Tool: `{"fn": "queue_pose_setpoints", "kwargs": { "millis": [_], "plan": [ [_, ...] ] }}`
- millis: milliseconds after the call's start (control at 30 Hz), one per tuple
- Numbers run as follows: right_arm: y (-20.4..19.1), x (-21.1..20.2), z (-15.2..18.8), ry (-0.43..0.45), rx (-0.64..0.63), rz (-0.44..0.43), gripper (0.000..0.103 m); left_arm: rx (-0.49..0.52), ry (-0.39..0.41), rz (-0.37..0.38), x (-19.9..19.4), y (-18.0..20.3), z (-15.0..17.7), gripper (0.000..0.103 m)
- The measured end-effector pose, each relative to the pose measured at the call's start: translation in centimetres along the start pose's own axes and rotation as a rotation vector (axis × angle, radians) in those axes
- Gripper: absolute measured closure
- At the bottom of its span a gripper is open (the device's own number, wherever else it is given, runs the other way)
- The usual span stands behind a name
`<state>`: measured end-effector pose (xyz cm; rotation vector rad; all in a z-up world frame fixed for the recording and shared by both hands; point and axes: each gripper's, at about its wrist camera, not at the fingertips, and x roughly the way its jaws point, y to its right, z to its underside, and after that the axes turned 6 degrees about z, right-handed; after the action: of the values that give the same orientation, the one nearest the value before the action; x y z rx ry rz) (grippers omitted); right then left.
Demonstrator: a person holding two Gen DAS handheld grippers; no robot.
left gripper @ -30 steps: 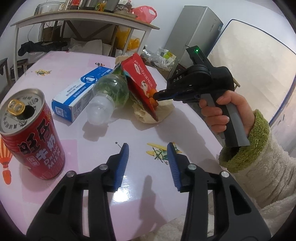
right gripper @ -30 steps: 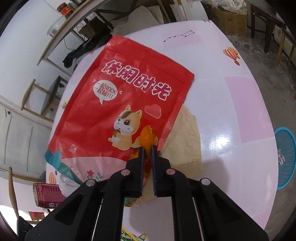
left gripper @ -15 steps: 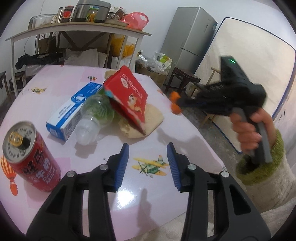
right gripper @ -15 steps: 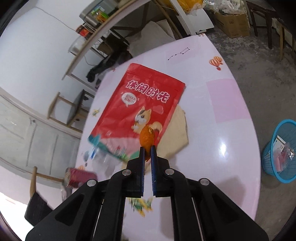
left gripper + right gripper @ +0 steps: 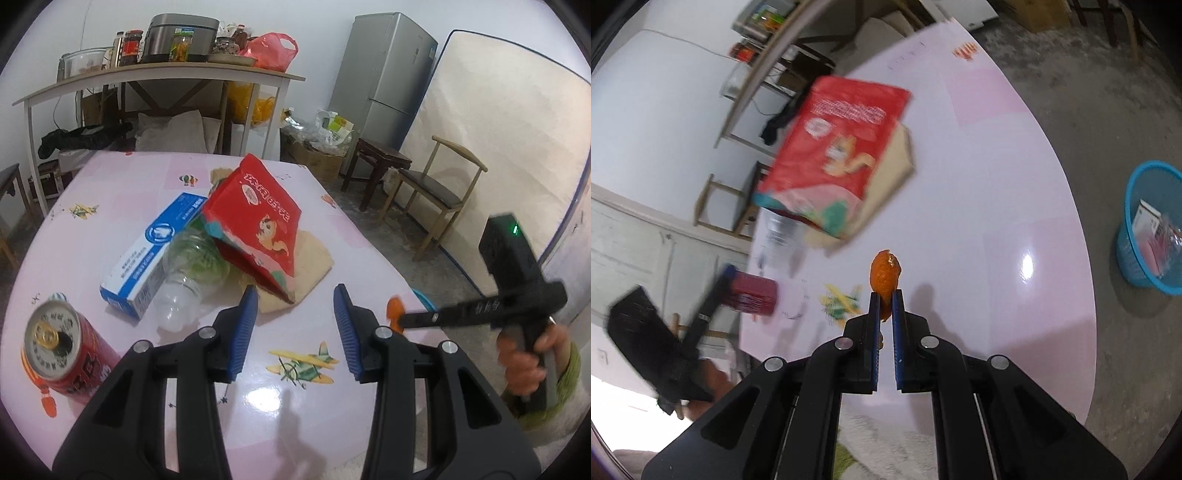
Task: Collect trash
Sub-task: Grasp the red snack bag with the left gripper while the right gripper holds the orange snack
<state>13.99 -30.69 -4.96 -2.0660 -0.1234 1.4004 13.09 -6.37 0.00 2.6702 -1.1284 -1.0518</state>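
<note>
On the pink bench (image 5: 122, 173), from the left, a red can (image 5: 61, 354) is stood upright with its tab opened. Next to it a blue box (image 5: 153, 254) and a clear bottle (image 5: 188, 273) are laid on their sides, and a red pouch (image 5: 258, 225) is propped over a beige sheet (image 5: 314, 258). All appear to be trash not yet collected. The left tongs (image 5: 291, 328) are held open and empty above the bench, probably ready for the next piece. Further right, an orange peel (image 5: 884, 278) is pinched in the closed right tongs (image 5: 885, 295), evidently bound for the blue basket (image 5: 1134, 206) on the floor, in which a white packet and wrappers are seen.
</note>
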Motion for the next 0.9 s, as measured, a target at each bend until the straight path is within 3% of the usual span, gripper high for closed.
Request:
{"fn": "queue_pose_setpoints", "kwargs": {
  "millis": [100,367,533,700,800,900],
  "plan": [
    [0.2,1.2,0.1,0.012,-0.022,0.058,0.096,0.002,0.007,-0.041,0.1,0.0,-0.9,0.062],
    [0.8,2.1,-0.2,0.026,-0.038,0.028,0.096,-0.063,0.006,-0.167,1.9,-1.9,-5.4,0.051],
    [1.4,2.3,-0.3,0.026,-0.023,-0.010,0.096,-0.209,-0.051,-0.123,5.3,-5.1,-8.3,0.049],
    [2.0,2.3,-0.5,0.031,-0.009,-0.032,0.096,-0.318,-0.140,-0.130,9.3,-7.9,-9.5,0.049],
    [2.3,2.2,-0.5,0.031,-0.002,-0.042,0.096,-0.323,-0.160,-0.149,10.3,-8.4,-9.1,0.056],
    [2.6,2.1,-0.5,0.033,0.004,-0.048,0.096,-0.305,-0.158,-0.141,10.2,-8.0,-8.7,0.078]
  ]
}}
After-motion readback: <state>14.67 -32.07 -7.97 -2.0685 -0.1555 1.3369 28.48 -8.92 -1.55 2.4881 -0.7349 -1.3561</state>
